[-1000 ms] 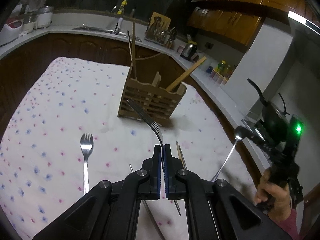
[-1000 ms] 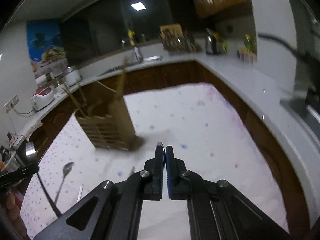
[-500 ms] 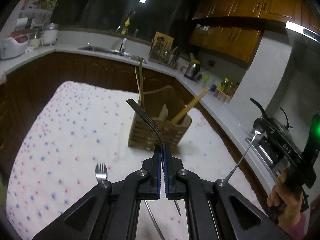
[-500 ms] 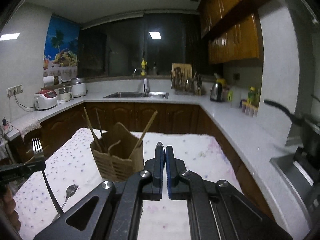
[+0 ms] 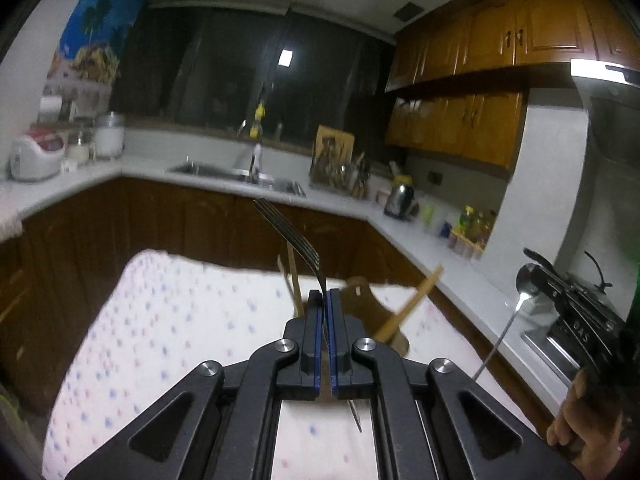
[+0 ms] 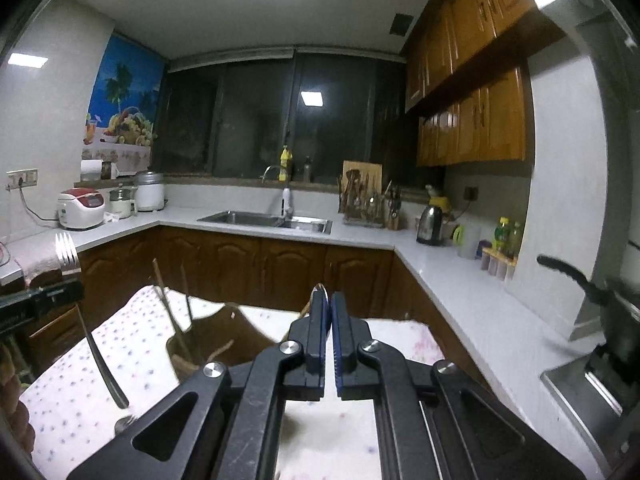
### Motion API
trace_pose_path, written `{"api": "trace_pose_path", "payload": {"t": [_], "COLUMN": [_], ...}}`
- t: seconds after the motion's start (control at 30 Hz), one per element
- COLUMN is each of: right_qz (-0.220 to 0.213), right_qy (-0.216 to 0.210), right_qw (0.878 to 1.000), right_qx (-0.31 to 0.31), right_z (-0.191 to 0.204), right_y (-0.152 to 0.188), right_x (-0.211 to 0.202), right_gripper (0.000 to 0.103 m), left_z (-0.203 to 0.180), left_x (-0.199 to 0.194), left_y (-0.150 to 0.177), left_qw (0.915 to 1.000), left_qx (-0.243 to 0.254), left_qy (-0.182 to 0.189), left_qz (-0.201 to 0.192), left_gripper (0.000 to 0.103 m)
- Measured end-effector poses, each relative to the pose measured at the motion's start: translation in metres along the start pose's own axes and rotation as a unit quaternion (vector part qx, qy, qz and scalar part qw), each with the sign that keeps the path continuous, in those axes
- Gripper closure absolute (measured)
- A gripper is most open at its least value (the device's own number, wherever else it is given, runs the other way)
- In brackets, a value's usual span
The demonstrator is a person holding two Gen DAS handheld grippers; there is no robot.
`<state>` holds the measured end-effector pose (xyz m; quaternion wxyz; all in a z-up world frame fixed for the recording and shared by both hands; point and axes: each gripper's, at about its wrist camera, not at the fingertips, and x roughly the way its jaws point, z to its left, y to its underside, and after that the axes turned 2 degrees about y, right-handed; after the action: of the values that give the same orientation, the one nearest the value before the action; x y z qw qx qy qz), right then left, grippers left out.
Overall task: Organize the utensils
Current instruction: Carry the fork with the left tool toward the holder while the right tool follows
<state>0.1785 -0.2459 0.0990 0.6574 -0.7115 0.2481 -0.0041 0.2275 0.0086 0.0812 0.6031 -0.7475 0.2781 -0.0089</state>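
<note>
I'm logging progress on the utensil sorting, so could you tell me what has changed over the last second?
Both grippers have lifted and tilted up: the views now show the kitchen rather than the tablecloth. The left gripper carried its fork up above the wooden utensil holder; the right gripper raised its spoon. Both stayed shut on their utensils, and the holder hasn't moved.

You're in a home kitchen — a steel sink (image 6: 267, 219) under a dark window (image 6: 280, 120), wooden wall cupboards (image 6: 472, 128), a white L-shaped counter (image 6: 440, 272) carrying a rice cooker (image 6: 80, 208) and a kettle (image 6: 430, 225) — plus 1 fruit poster (image 6: 124, 104) on the wall.
</note>
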Motion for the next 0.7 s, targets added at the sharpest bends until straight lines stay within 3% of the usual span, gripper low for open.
{"api": "trace_pose_path", "payload": {"t": [0.23, 0.47, 0.7], "right_qz": [-0.029, -0.048, -0.042], "right_qy": [0.027, 0.036, 0.026], "right_qw": [0.999, 0.997, 0.995], "right_qx": [-0.029, -0.058, -0.082], "right_z": [0.015, 0.03, 0.052], "right_y": [-0.02, -0.024, 0.002], "right_x": [0.037, 0.073, 0.099], "right_gripper": [0.1, 0.101, 0.101], "left_z": [-0.008, -0.019, -0.031], "left_x": [0.045, 0.092, 0.122], "left_y": [-0.003, 0.018, 0.04], "left_qw": [0.9984, 0.9959, 0.994], "left_qx": [0.023, 0.052, 0.078], "left_qy": [-0.024, -0.047, -0.064], "left_qz": [-0.046, -0.057, -0.041], "left_gripper": [0.102, 0.102, 0.102]}}
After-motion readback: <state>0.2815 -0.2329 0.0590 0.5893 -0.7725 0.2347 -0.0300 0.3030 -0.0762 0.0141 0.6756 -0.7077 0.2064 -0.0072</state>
